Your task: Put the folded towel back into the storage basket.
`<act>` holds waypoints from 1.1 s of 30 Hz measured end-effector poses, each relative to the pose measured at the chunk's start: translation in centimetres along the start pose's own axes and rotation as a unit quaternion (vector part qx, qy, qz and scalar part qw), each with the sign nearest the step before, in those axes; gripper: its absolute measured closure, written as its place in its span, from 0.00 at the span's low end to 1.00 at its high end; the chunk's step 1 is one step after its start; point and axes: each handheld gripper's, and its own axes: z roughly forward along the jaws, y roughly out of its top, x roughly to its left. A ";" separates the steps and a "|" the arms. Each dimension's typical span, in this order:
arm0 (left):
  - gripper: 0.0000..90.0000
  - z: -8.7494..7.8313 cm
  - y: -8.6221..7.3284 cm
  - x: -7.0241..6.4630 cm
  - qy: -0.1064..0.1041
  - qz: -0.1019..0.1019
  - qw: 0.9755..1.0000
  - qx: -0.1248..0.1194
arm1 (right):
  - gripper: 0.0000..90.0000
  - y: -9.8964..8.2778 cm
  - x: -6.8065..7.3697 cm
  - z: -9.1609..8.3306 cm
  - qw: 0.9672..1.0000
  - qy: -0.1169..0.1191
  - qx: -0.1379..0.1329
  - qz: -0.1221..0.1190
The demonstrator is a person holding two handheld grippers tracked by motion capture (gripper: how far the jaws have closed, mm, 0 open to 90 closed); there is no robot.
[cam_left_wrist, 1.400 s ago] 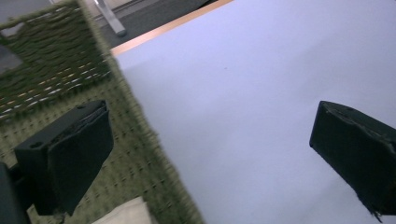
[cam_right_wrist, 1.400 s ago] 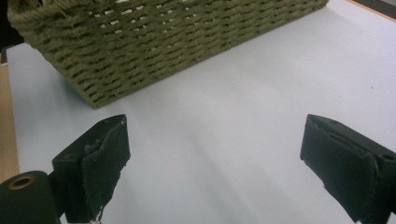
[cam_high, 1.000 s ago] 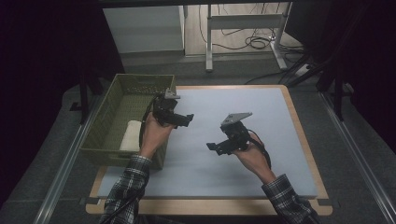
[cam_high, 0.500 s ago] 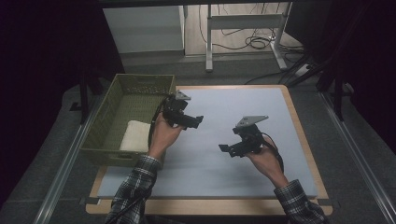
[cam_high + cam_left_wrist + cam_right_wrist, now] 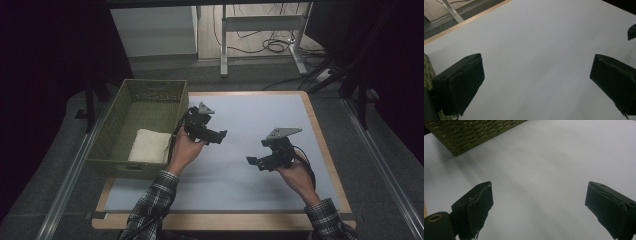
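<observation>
Near the person, the right gripper hangs over the bare white mat, jaws spread wide and holding nothing. A bit farther and to the left, the left gripper is spread and empty too. The folded towel lies inside the green basket at the left. It looks like the putting-away is done, with nothing left on the mat.

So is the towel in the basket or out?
In. The folded towel lies inside the green basket, at its near end.
</observation>
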 end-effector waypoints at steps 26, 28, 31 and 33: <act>0.00 0.0 -5.3 -3.6 -0.022 0.010 1.000 0.005 | 0.05 -4.3 -1.5 -3.2 1.000 -0.025 0.010 0.004; 0.00 -0.1 -5.8 -3.9 -0.022 0.013 1.000 0.005 | 0.05 -4.7 -1.5 -3.3 1.000 -0.027 0.014 0.004; 0.00 -0.2 -6.4 -4.2 -0.023 0.015 1.000 0.007 | 0.05 -5.4 -1.5 -3.4 0.999 -0.029 0.017 0.007; 0.00 -0.2 -7.0 -4.6 -0.020 0.019 1.000 0.010 | 0.05 -5.7 -1.5 -3.4 0.999 -0.029 0.018 0.006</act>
